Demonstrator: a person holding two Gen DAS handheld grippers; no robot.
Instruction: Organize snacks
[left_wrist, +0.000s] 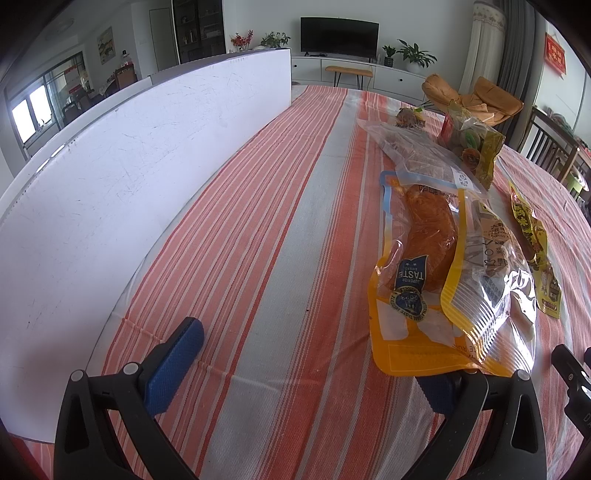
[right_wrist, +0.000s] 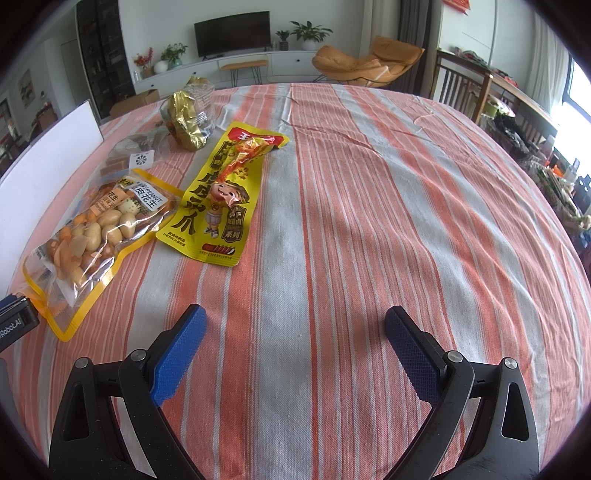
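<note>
Several snack packets lie in a row on the striped tablecloth (right_wrist: 332, 221). In the left wrist view a yellow packet with a roast leg (left_wrist: 413, 258) lies nearest, and a clear peanut bag (left_wrist: 491, 280) overlaps it. Behind them are a clear bag of brown cubes (left_wrist: 417, 155) and a gold-trimmed bag (left_wrist: 476, 144). My left gripper (left_wrist: 306, 373) is open, its right finger tucked under the leg packet's near edge. My right gripper (right_wrist: 297, 350) is open over bare cloth. The peanut bag (right_wrist: 92, 236) and a yellow chicken-feet packet (right_wrist: 218, 199) lie ahead to its left.
A long white board (left_wrist: 110, 177) stands upright along the table's left side. The other gripper's body shows at the frame edge in each view (left_wrist: 572, 373) (right_wrist: 14, 325). Wooden chairs (right_wrist: 461, 88) stand past the table's right edge.
</note>
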